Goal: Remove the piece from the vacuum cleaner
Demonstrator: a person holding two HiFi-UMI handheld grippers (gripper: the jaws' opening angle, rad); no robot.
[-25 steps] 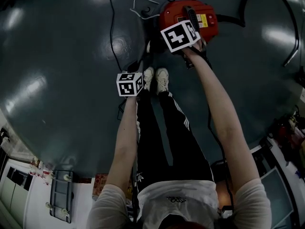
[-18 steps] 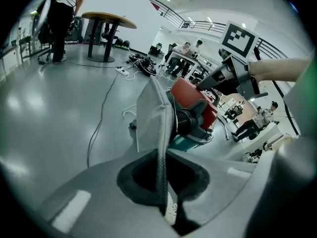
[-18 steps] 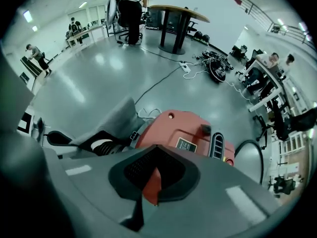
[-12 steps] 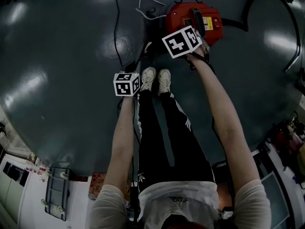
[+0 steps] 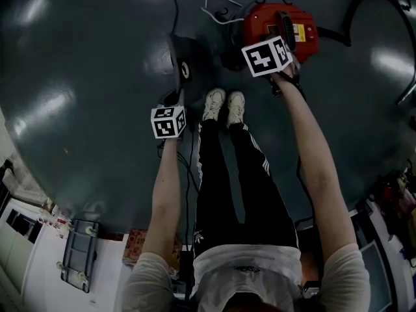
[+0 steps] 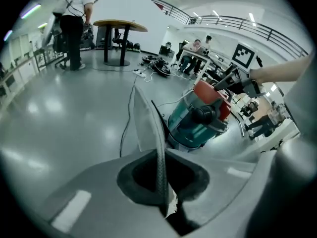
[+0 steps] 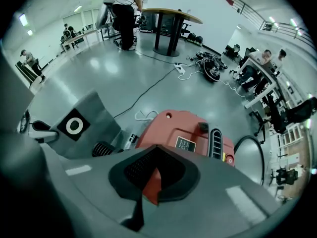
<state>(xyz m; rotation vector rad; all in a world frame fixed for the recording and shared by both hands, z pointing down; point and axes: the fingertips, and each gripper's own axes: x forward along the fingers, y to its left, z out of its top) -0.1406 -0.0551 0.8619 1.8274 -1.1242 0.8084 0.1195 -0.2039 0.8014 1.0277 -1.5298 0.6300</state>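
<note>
The vacuum cleaner (image 5: 279, 26) stands on the floor ahead of the person's shoes, with a red lid (image 7: 190, 135) on a teal body (image 6: 195, 123). A flat dark grey bag piece with a white ring (image 5: 182, 67) hangs left of it, clear of the body. My left gripper (image 6: 161, 182) is shut on this piece, which shows edge-on (image 6: 151, 128) between the jaws. The piece also shows in the right gripper view (image 7: 81, 125). My right gripper (image 7: 154, 180) is shut on the near edge of the red lid. Its marker cube (image 5: 266, 56) hides the jaws in the head view.
A black hose (image 5: 364, 5) curves off the vacuum to the right. A white cord (image 5: 218, 8) and a black cable (image 5: 174, 5) trail on the floor behind. A round table (image 6: 120, 26), a standing person (image 6: 74, 19) and seated people at desks (image 6: 195, 51) are further off.
The left gripper has drawn away from the vacuum to the left, and the grey piece now hangs free beside it. The right gripper has stayed on the lid.
</note>
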